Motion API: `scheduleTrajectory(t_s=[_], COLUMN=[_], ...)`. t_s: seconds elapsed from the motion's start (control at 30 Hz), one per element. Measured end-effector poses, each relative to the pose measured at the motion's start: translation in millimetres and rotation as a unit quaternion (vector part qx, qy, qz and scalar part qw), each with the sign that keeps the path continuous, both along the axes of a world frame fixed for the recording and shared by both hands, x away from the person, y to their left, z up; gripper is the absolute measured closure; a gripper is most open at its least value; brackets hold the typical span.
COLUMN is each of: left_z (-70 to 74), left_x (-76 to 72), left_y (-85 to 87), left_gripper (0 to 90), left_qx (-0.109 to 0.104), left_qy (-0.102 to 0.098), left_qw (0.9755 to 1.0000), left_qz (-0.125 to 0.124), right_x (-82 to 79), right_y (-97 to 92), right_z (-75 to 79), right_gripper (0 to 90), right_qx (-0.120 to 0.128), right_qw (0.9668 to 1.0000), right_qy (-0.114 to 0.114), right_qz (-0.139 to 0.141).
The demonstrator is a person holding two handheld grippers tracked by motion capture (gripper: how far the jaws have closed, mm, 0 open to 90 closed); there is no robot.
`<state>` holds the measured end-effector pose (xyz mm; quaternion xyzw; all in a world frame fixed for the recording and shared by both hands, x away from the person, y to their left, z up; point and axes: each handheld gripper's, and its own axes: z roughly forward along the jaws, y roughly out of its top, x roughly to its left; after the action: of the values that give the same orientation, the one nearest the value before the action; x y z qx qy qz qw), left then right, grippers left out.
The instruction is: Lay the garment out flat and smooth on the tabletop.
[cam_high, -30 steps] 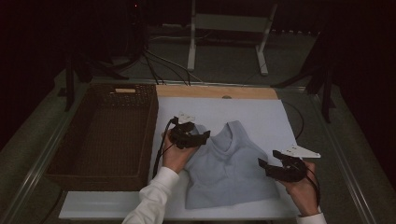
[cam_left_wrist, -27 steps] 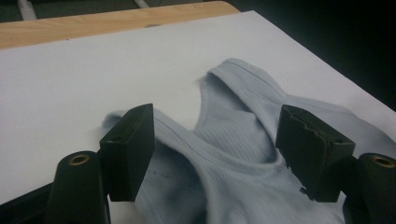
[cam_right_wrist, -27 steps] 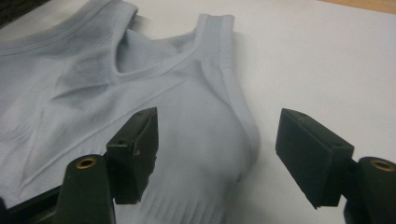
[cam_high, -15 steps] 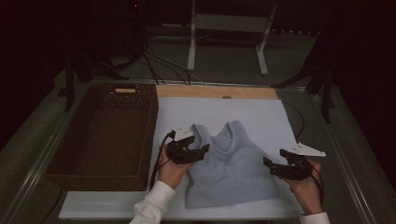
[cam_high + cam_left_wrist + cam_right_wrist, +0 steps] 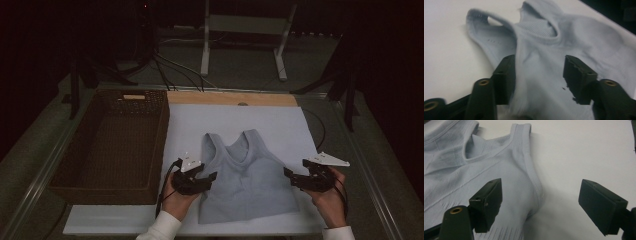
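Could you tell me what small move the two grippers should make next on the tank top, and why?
Probably close the left gripper on the tank top: its jaws, which have just been closing, straddle the fabric without pinching it, while the right gripper stands open over the opposite side edge.

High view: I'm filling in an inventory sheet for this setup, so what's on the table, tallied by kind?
Tank top, light blue: 1
Wicker basket, dark brown: 1
White mat: 1
Wooden board: 1
Handheld grippers, left gripper and right gripper: 2
Total: 6
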<state>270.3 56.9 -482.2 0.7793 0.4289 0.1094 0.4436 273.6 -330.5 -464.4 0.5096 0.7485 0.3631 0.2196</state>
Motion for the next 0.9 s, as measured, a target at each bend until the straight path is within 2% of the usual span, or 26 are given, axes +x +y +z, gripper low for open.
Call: scheduleTrajectory(t_s=[0.03,0.1,0.2,0.23,0.27,0.37,0.4,0.47,0.7,0.73,0.9], left_z=[0.0,-5.6,-10.1,-10.1,-12.8,-14.4,-14.8,-14.0,-9.0,-7.8,-6.3], left_x=[0.0,-0.4,0.4,0.4,1.8,2.7,3.0,3.2,7.3,8.0,9.0], left_y=[0.0,1.0,1.0,1.0,0.9,1.1,1.4,2.1,9.9,11.5,11.9], left_gripper=[37.7,29.6,28.4,33.8,44.9,69.8,74.8,82.7,85.1,85.3,85.8], left_qx=[0.0,0.013,0.026,0.026,0.032,0.042,0.052,0.056,0.063,0.063,0.069], left_qy=[0.0,0.013,0.024,0.024,0.04,0.044,0.043,0.038,0.022,0.019,0.009], left_qw=[1.0,0.9998,0.9994,0.9994,0.9987,0.9981,0.9976,0.9976,0.9969,0.9967,0.9959], left_qz=[0.0,0.009,0.007,0.007,0.004,0.013,0.012,0.017,0.042,0.047,0.058], right_x=[0.0,1.1,2.3,2.3,2.9,3.7,4.0,5.1,8.6,10.9,16.4], right_y=[0.0,-0.6,-1.5,-1.5,-2.1,-3.6,-4.2,-5.7,-5.8,-3.7,3.7], right_z=[0.0,-1.0,-1.5,-1.5,-1.6,-1.9,-2.0,-2.5,-5.3,-7.7,-12.7], right_gripper=[19.2,19.2,19.4,19.4,20.4,23.4,24.6,26.6,33.3,37.6,43.4], right_qx=[0.0,-0.003,-0.003,-0.003,-0.003,0.0,0.001,0.003,0.002,0.003,0.006], right_qw=[1.0,1.0,1.0,1.0,1.0,1.0,1.0,0.9999,0.9999,0.9998,0.9995], right_qy=[0.0,0.002,0.003,0.003,0.003,0.003,0.003,0.004,0.011,0.018,0.032], right_qz=[0.0,-0.001,-0.003,-0.003,-0.004,-0.005,-0.007,-0.01,-0.013,-0.009,-0.004])
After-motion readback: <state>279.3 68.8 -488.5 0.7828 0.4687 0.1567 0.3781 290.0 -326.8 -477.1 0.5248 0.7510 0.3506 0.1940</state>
